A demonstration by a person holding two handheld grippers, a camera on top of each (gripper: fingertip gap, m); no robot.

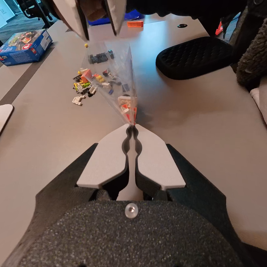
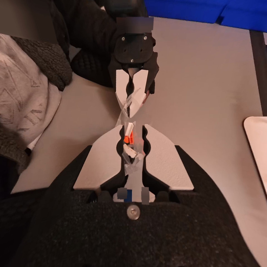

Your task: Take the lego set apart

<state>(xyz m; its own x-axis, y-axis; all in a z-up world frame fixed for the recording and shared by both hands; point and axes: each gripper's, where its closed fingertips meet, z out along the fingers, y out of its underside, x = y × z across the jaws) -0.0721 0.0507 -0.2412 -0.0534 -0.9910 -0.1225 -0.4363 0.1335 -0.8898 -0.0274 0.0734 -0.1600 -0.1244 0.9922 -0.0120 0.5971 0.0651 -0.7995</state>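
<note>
While the left tongs (image 1: 131,126) pinch the clear bag (image 1: 114,80) and the right tongs (image 1: 101,34) gape around its other end, most loose bricks (image 1: 83,85) already litter the surface (image 1: 187,130) at 11 o'clock, a few remaining bagged.

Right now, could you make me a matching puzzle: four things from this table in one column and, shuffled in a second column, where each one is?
Things
1. clear bag
2. blue box
3. loose bricks
4. black pad

Places, as the left wrist view shows them
A. lying at the far left of the table
B. pinched at one corner by the left tool
C. resting on the right side of the table
D. heaped on the table just left of the bag

Pairs: 1-B, 2-A, 3-D, 4-C
</note>
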